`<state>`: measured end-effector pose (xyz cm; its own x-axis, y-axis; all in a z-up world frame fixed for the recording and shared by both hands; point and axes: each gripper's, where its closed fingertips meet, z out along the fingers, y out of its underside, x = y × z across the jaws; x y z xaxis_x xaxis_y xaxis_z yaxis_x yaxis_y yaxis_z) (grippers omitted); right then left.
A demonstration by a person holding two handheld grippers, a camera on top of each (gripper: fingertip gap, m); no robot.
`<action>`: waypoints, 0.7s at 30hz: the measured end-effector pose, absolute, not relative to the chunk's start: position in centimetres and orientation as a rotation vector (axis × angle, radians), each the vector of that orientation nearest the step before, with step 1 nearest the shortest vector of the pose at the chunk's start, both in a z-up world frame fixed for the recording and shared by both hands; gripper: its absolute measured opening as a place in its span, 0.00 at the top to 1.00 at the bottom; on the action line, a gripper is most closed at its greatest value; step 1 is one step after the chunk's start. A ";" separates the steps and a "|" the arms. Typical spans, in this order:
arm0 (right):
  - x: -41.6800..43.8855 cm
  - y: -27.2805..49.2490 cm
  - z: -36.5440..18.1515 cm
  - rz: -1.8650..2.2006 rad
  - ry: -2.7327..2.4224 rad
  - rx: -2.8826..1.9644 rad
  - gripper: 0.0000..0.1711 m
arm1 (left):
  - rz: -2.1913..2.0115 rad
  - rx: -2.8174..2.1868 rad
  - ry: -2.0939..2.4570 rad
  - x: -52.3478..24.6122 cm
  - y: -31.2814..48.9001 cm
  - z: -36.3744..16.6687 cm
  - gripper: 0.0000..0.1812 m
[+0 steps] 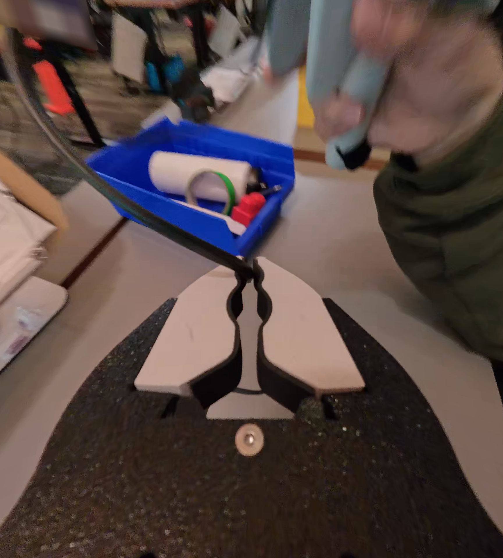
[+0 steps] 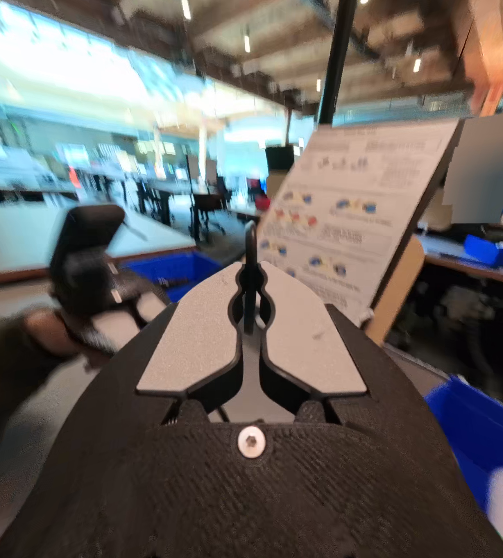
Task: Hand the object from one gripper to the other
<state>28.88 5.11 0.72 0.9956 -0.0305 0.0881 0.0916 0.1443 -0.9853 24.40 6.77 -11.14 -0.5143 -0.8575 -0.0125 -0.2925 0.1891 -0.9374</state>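
Oddly, both tools seem clamped on black strap: left tool (image 1: 247,273) pinches a strap (image 1: 93,178) at its tips, just before the blue bin (image 1: 165,208); right tool (image 2: 250,273) grips a loop (image 2: 250,238) upright, likely mid-handover.

A big open workspace or lab: rows of desks (image 2: 165,193), ceiling strip lights (image 2: 246,42), an instruction board (image 2: 352,217) and blue parts bins (image 1: 201,193) on a grey tabletop (image 1: 319,271).
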 end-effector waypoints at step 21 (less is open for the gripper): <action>20.4 13.0 -8.4 -0.033 -0.479 -1.782 0.57 | -1.249 -0.923 1.673 17.9 10.1 -1.8 0.98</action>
<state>20.38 12.98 -8.41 0.9140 0.3011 0.2719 0.3360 -0.1862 -0.9233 17.90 10.10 -1.77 -0.3832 -0.9041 -0.1891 -0.0754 0.2347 -0.9691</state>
